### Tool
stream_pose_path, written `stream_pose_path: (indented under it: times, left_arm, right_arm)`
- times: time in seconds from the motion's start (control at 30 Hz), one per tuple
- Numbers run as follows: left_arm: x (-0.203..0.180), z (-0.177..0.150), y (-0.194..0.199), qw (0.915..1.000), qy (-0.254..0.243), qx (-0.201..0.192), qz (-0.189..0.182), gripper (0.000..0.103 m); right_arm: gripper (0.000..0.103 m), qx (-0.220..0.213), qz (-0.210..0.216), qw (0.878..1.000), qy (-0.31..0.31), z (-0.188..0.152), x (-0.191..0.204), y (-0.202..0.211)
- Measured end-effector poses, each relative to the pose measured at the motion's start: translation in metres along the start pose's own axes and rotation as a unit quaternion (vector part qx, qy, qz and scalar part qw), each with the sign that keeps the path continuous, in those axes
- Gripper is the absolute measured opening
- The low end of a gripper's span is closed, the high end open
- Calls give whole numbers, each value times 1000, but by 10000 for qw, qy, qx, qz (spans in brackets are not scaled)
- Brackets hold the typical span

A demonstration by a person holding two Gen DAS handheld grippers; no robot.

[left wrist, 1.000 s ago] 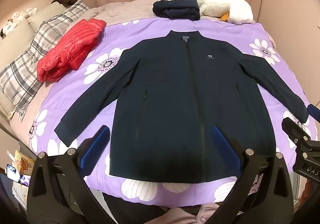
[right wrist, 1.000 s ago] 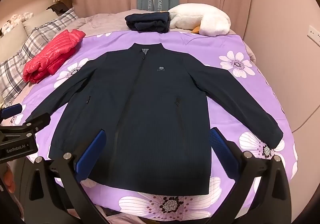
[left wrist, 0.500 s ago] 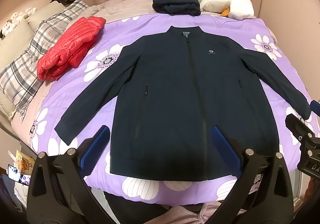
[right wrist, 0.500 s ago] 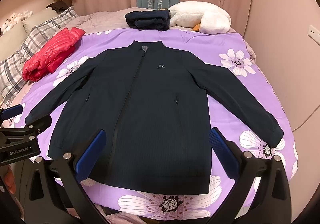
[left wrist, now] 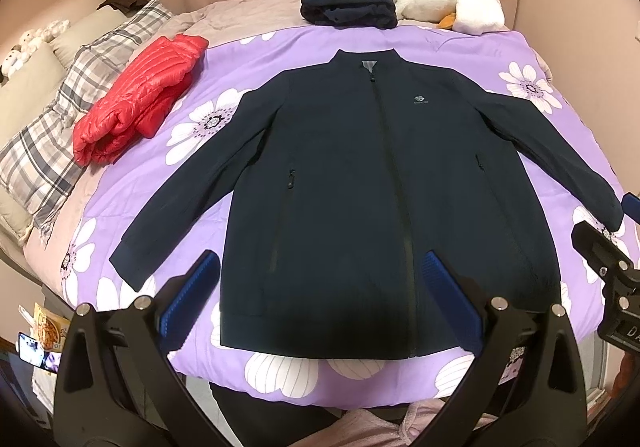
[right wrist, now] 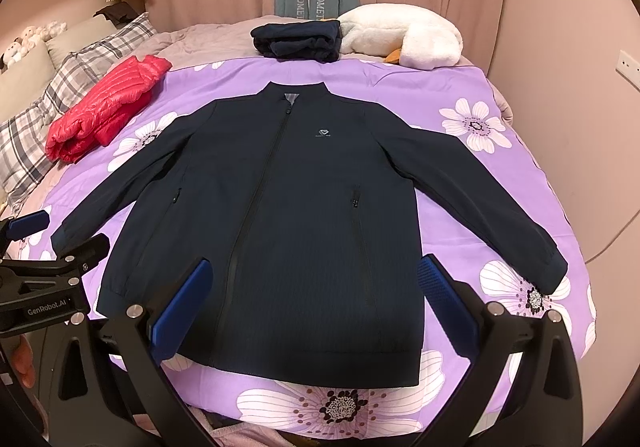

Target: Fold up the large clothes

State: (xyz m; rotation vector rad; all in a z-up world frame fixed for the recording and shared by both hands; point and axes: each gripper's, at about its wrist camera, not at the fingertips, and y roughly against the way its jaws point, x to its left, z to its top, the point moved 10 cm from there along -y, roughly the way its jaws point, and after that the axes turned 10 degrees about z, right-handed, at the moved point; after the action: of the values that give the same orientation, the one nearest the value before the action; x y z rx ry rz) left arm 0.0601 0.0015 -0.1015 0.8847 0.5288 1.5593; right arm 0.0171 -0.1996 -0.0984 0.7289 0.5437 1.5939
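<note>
A dark navy zip jacket (left wrist: 360, 183) (right wrist: 288, 215) lies flat, front up, on a purple flowered bedspread (left wrist: 152, 183) (right wrist: 480, 183), both sleeves spread out to the sides and the collar pointing away. My left gripper (left wrist: 320, 295) hangs open above the hem, its blue pads (left wrist: 192, 295) wide apart with nothing between them. My right gripper (right wrist: 316, 303) is also open over the hem, apart from the cloth. In the right wrist view the left gripper's body (right wrist: 44, 287) shows at the left edge.
A folded red puffer jacket (left wrist: 136, 95) (right wrist: 104, 107) lies at the left by plaid pillows (left wrist: 52, 135). A folded dark garment (left wrist: 348, 7) (right wrist: 296, 39) and a white plush toy (left wrist: 448, 7) (right wrist: 404, 35) sit at the far edge. Curtains and a wall stand behind.
Both grippers have drifted slightly, so the jacket sits a little differently in view. The jacket itself has not moved and both grippers stay open.
</note>
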Motion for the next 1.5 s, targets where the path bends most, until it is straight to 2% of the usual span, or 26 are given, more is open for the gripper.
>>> stream_pose_path:
  times: [1.2, 1.5]
  left_arm:
    - [-10, 6, 8, 9998, -40, 28, -191, 101]
    - [4, 10, 11, 9999, 108, -92, -55, 101]
  right_arm:
    - [102, -38, -100, 9999, -18, 7, -8, 14]
    - [102, -85, -61, 9997, -217, 7, -18, 12]
